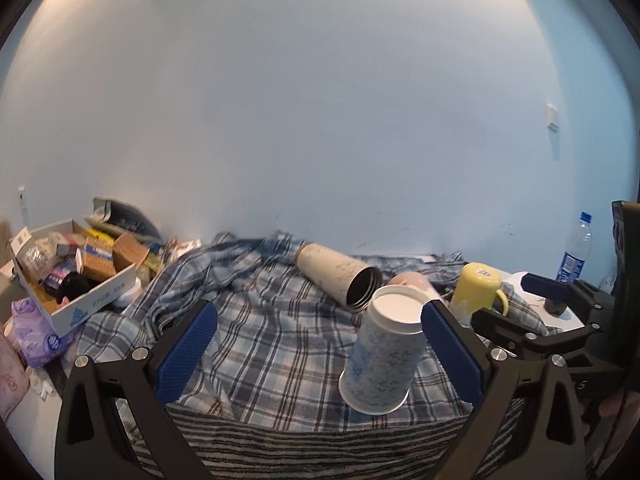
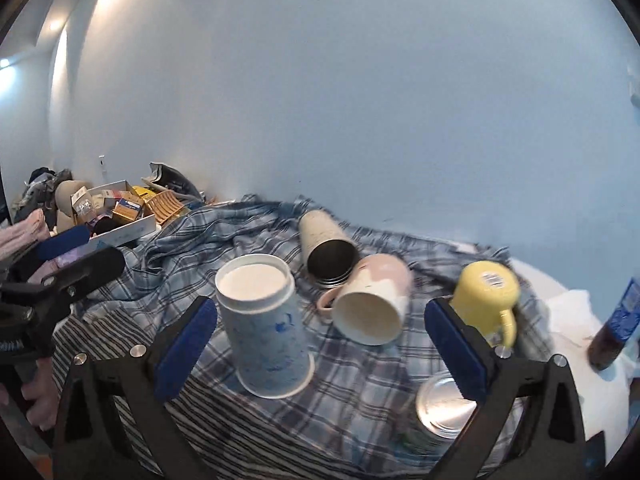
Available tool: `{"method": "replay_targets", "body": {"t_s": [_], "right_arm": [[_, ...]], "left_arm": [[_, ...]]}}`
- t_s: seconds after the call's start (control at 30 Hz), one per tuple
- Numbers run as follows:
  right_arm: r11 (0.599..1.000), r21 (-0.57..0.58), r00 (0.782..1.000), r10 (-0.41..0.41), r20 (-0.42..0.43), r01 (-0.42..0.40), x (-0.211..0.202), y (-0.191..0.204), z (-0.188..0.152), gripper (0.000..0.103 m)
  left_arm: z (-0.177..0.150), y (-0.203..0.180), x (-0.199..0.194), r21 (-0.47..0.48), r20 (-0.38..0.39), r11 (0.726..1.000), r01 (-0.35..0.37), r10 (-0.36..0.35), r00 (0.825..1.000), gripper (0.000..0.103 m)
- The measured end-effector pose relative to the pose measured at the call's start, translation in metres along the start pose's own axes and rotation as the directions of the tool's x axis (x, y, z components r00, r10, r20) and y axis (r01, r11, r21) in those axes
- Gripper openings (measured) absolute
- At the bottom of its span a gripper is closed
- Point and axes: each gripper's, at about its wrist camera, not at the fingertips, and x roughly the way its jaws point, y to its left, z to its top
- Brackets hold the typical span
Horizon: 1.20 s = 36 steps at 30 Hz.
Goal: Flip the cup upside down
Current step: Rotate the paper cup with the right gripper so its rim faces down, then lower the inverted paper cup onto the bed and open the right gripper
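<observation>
A white and blue paper cup [image 1: 380, 354] stands upside down on the plaid cloth [image 1: 256, 340], base up; it also shows in the right wrist view [image 2: 266, 328]. My left gripper [image 1: 318, 350] is open and empty, its right finger beside the cup. My right gripper [image 2: 320, 346] is open and empty, the cup just inside its left finger. A pink and white mug [image 2: 370, 304] lies on its side, mouth toward me. A yellow mug [image 2: 486, 300] stands upside down. A cream tumbler [image 2: 326, 244] lies on its side.
A cardboard box of clutter [image 1: 76, 276] sits at the left by the wall. A water bottle [image 1: 574, 250] stands at the right. A metal-topped can [image 2: 442, 410] stands near my right finger. A dark bottle [image 2: 612, 336] stands at the far right.
</observation>
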Motion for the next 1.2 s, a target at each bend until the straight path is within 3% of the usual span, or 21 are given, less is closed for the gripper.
{"method": "replay_targets", "body": {"t_s": [0.17,0.4,0.83,1.2], "right_arm": [[0.994,-0.046,0.991,-0.094,0.094,0.099,-0.021,-0.004,-0.016,0.103],[0.982,-0.098,0.974,-0.141,0.176,0.16,-0.025,-0.001,-0.03,0.103],[0.985,-0.093,0.977,-0.131,0.17,0.148,-0.027,-0.002,-0.036,0.103],[0.985,-0.092,0.981,-0.135,0.137,0.148,-0.02,-0.003,-0.038,0.103]], "left_arm": [[-0.014,-0.006,-0.005,0.022,0.079,0.999,0.035,-0.037,0.996,0.103],[-0.038,-0.008,-0.009,0.043,0.151,0.999,0.033,-0.039,0.988,0.103],[-0.047,-0.026,-0.028,0.126,0.225,0.992,0.017,-0.045,0.973,0.103],[-0.043,-0.007,-0.026,0.027,0.214,0.999,0.019,-0.025,0.976,0.103]]}}
